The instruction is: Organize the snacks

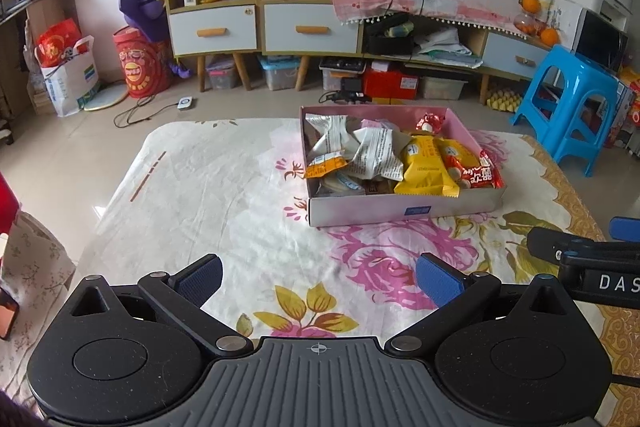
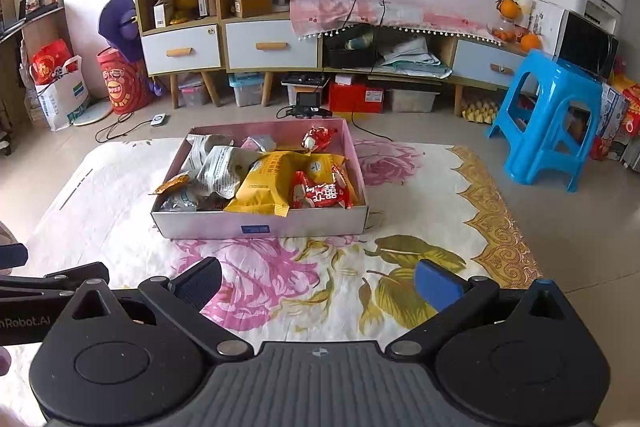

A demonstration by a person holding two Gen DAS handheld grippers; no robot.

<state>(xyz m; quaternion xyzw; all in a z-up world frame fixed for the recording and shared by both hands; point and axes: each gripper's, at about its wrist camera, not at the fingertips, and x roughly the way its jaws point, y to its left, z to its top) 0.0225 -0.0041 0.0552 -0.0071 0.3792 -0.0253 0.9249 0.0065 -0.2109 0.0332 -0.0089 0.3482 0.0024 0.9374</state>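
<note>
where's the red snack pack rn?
In the box, near-right corner, beside the yellow packs: red pack right of centre in the left view, centre in the right view.

Both wrist cams low over table, facing wall cabinets; share snack box point(image 1: 404, 213), L cam further left

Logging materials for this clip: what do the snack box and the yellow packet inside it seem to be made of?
Snack box: apparently thin cardboard, matte pink with a pale outer wall, crisp folded corners. Yellow packet: likely glossy plastic film, given its crinkles and serrated sealed edge.
</note>
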